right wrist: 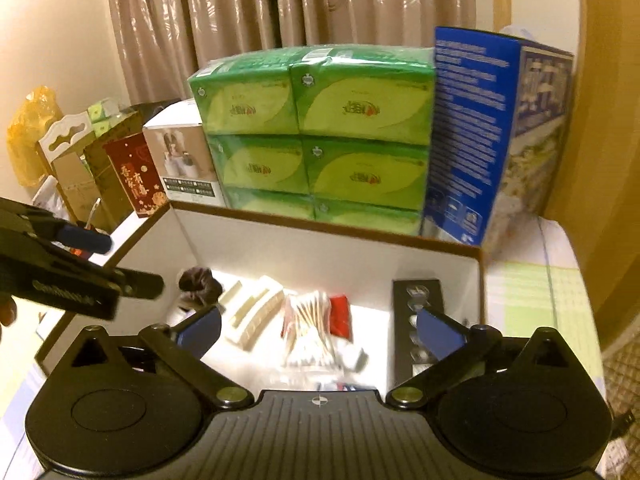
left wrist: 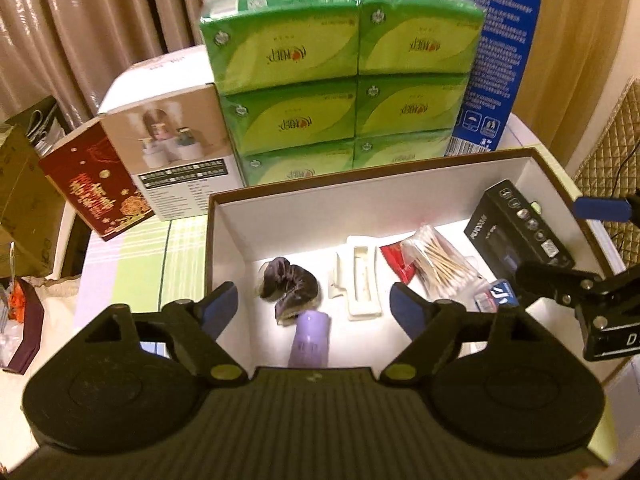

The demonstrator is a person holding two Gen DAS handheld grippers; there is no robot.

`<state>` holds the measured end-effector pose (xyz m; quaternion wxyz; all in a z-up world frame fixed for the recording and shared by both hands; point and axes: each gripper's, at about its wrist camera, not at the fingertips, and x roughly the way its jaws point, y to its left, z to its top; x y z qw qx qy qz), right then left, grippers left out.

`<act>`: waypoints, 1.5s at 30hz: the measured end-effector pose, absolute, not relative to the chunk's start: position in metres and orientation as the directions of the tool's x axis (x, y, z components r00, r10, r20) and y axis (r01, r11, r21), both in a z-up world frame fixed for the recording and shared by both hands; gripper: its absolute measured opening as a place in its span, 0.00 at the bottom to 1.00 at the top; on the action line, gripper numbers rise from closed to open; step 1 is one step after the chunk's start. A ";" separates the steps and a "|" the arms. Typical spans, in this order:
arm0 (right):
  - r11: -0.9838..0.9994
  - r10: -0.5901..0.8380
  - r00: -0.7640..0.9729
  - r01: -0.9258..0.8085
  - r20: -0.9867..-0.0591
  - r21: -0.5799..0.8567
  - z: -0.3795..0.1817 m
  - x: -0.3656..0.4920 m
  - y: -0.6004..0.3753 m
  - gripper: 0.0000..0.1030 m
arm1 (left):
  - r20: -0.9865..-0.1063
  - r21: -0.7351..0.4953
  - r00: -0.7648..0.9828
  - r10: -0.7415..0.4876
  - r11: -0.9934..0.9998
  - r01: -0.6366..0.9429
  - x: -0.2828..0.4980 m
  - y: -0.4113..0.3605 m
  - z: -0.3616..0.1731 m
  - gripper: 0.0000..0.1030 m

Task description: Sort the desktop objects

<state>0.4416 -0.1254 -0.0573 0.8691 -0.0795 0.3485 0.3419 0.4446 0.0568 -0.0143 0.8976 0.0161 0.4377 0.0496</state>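
A white open box with a brown rim (left wrist: 360,168) (right wrist: 320,228) holds a dark scrunchie (left wrist: 290,282) (right wrist: 198,282), a lilac tube (left wrist: 310,338), a white plastic holder (left wrist: 360,280) (right wrist: 254,316), a red packet (left wrist: 396,260) (right wrist: 340,314), a bag of cotton swabs (left wrist: 438,262) (right wrist: 310,328) and a black box (left wrist: 520,232) (right wrist: 416,320). My left gripper (left wrist: 316,308) is open and empty above the box's near left part. My right gripper (right wrist: 320,328) is open and empty above the near right part; it also shows in the left wrist view (left wrist: 568,280).
Behind the box stand a stack of green tissue packs (left wrist: 344,80) (right wrist: 316,132), a tall blue carton (left wrist: 492,72) (right wrist: 472,132), a white product box (left wrist: 180,140) (right wrist: 184,156) and a dark red box (left wrist: 96,184) (right wrist: 136,172). Curtains hang behind. Clutter lies left of the table.
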 end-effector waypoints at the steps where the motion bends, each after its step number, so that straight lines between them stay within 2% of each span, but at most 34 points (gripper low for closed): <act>1: 0.758 0.534 0.527 -0.645 -0.661 0.098 -0.056 0.437 -0.129 0.98 | -0.779 0.068 0.618 0.102 0.995 -0.078 0.438 0.055 -0.010 0.82; 4: 0.768 0.531 0.536 -0.632 -0.656 0.106 -0.050 0.422 -0.143 0.98 | -0.759 0.070 0.641 0.111 0.994 -0.089 0.419 0.049 0.000 0.88; 23: 0.787 0.519 0.550 -0.605 -0.655 0.115 -0.027 0.324 -0.195 0.98 | -0.678 0.074 0.715 0.167 0.984 -0.160 0.289 0.013 0.039 0.99; 33: 0.795 0.520 0.560 -0.593 -0.646 0.126 -0.019 0.263 -0.210 0.98 | -0.654 0.050 0.740 0.161 0.984 -0.169 0.234 0.004 0.052 0.99; 39: 0.808 0.489 0.566 -0.580 -0.664 0.101 -0.016 0.225 -0.215 0.98 | -0.665 0.002 0.734 0.141 0.982 -0.187 0.190 0.012 0.057 0.99; 45: 0.825 0.479 0.583 -0.555 -0.656 0.109 -0.009 0.190 -0.221 0.98 | -0.684 0.006 0.716 0.139 0.983 -0.185 0.150 0.013 0.058 0.99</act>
